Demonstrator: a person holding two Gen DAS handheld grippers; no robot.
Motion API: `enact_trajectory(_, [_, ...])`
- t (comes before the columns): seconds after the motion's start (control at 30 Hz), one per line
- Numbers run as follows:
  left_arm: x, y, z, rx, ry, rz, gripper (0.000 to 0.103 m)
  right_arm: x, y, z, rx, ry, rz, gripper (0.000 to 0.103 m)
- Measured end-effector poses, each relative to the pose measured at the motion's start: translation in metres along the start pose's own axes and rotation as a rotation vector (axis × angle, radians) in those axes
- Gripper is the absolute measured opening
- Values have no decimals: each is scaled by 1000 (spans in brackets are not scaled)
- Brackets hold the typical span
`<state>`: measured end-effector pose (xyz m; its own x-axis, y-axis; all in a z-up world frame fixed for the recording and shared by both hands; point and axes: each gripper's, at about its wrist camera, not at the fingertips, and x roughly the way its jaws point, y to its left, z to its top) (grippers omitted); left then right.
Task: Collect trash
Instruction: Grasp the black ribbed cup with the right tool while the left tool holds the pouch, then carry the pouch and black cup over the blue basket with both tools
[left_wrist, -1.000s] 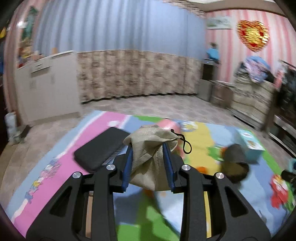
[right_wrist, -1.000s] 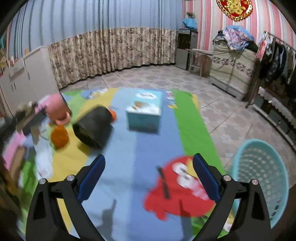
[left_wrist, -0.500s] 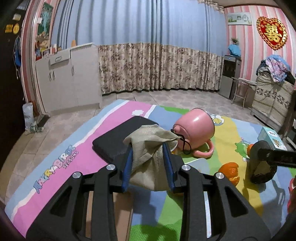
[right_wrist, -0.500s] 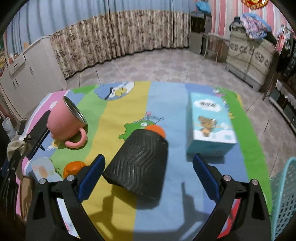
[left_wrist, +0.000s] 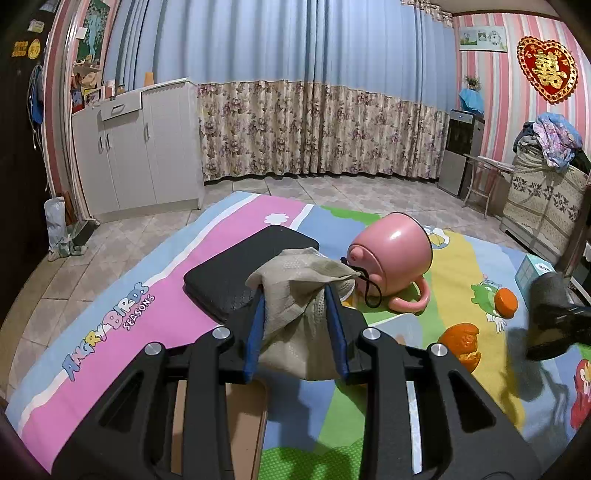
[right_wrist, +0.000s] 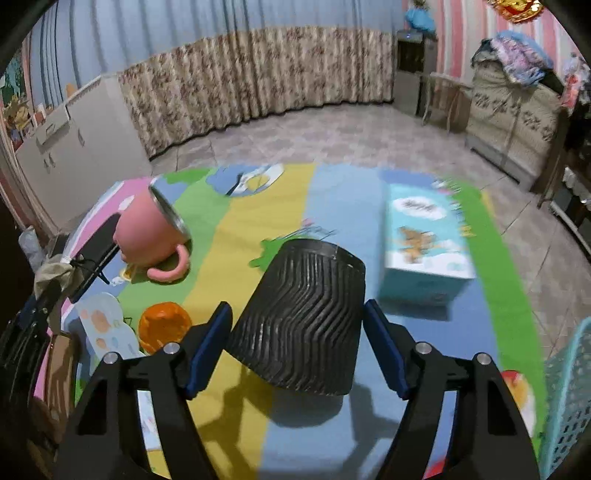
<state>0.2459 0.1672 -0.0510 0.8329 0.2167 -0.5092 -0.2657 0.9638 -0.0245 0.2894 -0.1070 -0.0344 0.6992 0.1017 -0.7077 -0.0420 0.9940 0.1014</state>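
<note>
Spreading across the tiled floor, the striped cartoon play mat carries everything here. On the mat's blue stripe, toward the right edge, stands a light-blue tissue box. At the mat's pink end lies a flat black case, and just beside it, toward the middle, a pink mug rests on its side with the handle down. Just off the mat's near right corner stands a turquoise mesh basket.

Near the mat's centre a black ribbed cup lies tipped over. The right tool sits low around it, one blue pad on each side; its jaws have just been closing, yet a slim gap shows on both sides, so it has no grip. Orange peel lies on the mat to the left of the cup.

Above the mat's pink end, the left tool is clamped on a crumpled beige cloth pouch, lifted clear of the black case.
</note>
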Motion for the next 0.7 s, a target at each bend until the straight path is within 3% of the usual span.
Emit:
enact_trajectory(0.1, [-1,-2,0,7,-2,-12,30,-39,-27,-4,23,-51,-8,72])
enact_trajectory(0.33, [-28,-14,5,31,-19,-70,30,-134,-111,-35,99,-165,-115,71])
enact_trajectory(0.5, [-70,-44,16,31,-30,-214,30,-180,-174,-69,188,-208,-224,71])
enact_trajectory(0.63, [-96,-81,16,72,-31,-306,30,-194,-214,-96,237,-240,-333,71])
enact_trajectory(0.7, [-107,-103,12,91,-16,-359,30,-195,-232,-103,264,-239,-345,71])
